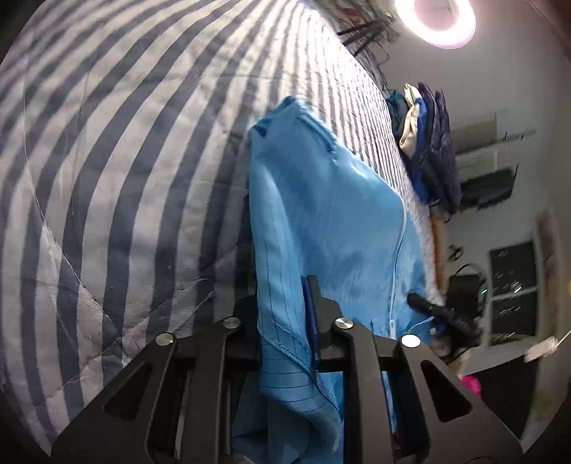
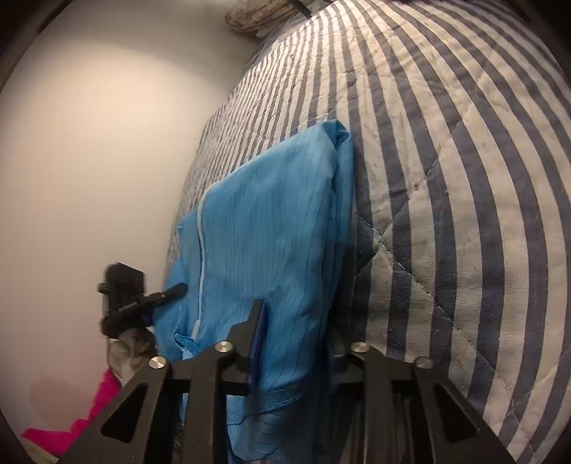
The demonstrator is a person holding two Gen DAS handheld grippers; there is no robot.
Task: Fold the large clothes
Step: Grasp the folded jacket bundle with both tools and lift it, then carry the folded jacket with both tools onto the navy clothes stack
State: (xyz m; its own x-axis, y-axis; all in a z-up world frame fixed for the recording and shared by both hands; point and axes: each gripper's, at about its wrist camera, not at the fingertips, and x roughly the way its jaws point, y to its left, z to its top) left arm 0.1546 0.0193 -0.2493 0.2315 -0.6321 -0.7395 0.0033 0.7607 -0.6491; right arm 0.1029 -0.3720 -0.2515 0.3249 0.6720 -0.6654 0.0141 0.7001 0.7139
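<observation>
A large light-blue garment [image 1: 321, 221] with thin dark pinstripes and a white zipper lies partly folded on a striped quilt [image 1: 125, 160]. My left gripper [image 1: 285, 321] is shut on a bunched hem of the garment, cloth running between its fingers. My right gripper [image 2: 296, 339] is shut on another edge of the same garment [image 2: 271, 232], held up off the striped quilt [image 2: 446, 178]. Each view shows the other gripper at the garment's far edge: the right gripper [image 1: 446, 317] and the left gripper [image 2: 139, 299].
The quilt covers a bed beside a plain white wall [image 2: 89, 160]. Dark and cream clothes [image 1: 424, 150] are piled at the bed's far edge. A ring light [image 1: 444, 19] glows above. Shelves and a dark box [image 1: 467, 289] stand beyond the bed. Pink cloth [image 2: 89, 407] lies low.
</observation>
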